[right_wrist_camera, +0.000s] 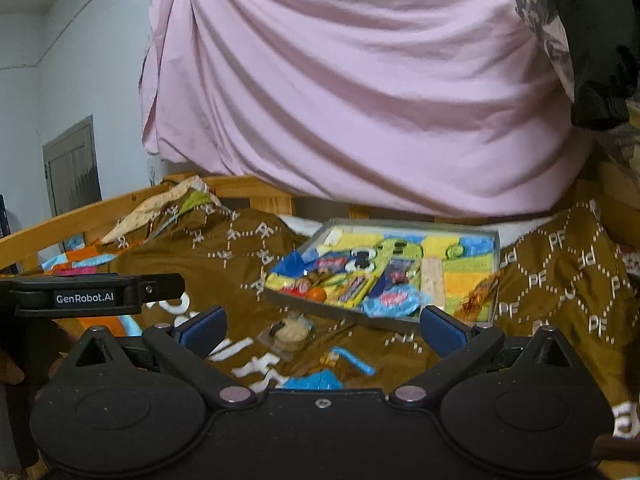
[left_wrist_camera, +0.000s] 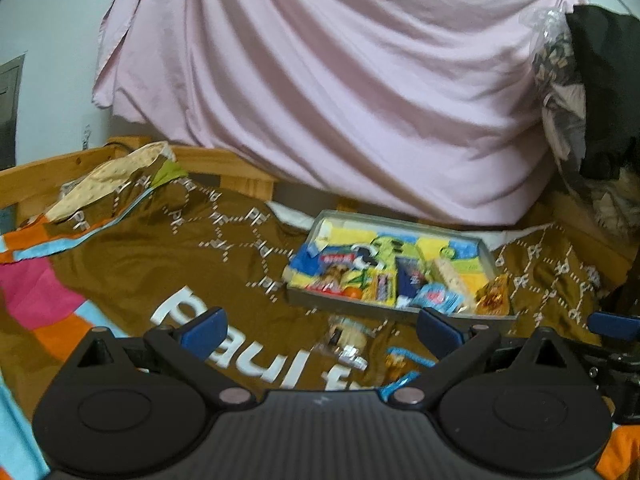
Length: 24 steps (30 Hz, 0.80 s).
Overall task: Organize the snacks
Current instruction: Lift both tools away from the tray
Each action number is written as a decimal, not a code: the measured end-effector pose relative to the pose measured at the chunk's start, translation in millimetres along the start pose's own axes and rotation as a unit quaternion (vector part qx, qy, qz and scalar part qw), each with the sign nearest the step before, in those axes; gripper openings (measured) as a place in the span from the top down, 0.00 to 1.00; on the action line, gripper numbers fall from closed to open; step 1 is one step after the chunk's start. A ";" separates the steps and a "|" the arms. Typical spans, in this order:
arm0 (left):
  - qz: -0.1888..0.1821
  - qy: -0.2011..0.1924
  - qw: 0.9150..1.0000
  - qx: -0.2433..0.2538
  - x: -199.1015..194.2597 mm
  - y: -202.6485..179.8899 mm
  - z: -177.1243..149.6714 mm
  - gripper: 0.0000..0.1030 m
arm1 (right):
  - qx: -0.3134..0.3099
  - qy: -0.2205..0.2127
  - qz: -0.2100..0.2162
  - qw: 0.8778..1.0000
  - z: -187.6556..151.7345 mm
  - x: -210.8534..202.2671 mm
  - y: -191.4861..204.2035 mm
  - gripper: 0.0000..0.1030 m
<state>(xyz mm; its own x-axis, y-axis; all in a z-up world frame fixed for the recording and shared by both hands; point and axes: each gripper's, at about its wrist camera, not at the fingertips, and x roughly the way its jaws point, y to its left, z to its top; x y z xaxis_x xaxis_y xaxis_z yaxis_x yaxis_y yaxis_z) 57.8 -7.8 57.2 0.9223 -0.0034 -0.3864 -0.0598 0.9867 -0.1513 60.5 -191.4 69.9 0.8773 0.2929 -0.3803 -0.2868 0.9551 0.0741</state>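
Both grippers hovered over the bed, the left gripper [left_wrist_camera: 320, 330] and the right gripper [right_wrist_camera: 322, 330] each with fingers spread wide and holding nothing. Just beyond them, a wrapped biscuit [right_wrist_camera: 290, 334] and blue-wrapped sweets [right_wrist_camera: 352, 360] lay loose on the brown bedspread [left_wrist_camera: 140, 264]. Farther off sat the grey tray [right_wrist_camera: 497, 248], crowded with snack packets [right_wrist_camera: 394, 300]; a pink sheet [left_wrist_camera: 340, 80] hung behind.
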 end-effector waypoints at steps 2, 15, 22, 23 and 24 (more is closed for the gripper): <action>0.007 0.012 1.000 0.003 -1.8 1.0 -3.7 0.00 | 0.002 0.012 -0.004 1.000 -5.7 -0.1 4.0 0.01; 0.020 0.049 0.998 0.031 7.3 8.4 -29.5 0.00 | 0.018 0.062 -0.012 0.998 -35.6 15.9 10.7 0.01; 0.029 0.066 0.997 0.025 22.6 22.8 -38.7 0.00 | 0.030 0.093 -0.012 0.995 -49.7 33.1 11.5 0.01; 0.029 0.066 0.997 0.022 24.0 25.4 -39.9 0.00 | 0.029 0.096 -0.012 0.995 -51.3 35.2 12.3 0.01; 0.029 0.066 0.997 0.020 25.3 27.6 -40.7 0.00 | 0.027 0.099 -0.014 0.995 -52.9 37.4 12.9 0.01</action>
<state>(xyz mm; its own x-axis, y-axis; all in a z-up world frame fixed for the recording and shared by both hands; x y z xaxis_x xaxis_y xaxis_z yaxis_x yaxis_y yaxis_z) 64.0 12.7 6.2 0.8591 0.0356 -0.5106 -0.0947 0.9914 -0.0902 69.3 -170.4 7.9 0.7898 0.2575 -0.5568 -0.2376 0.9652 0.1093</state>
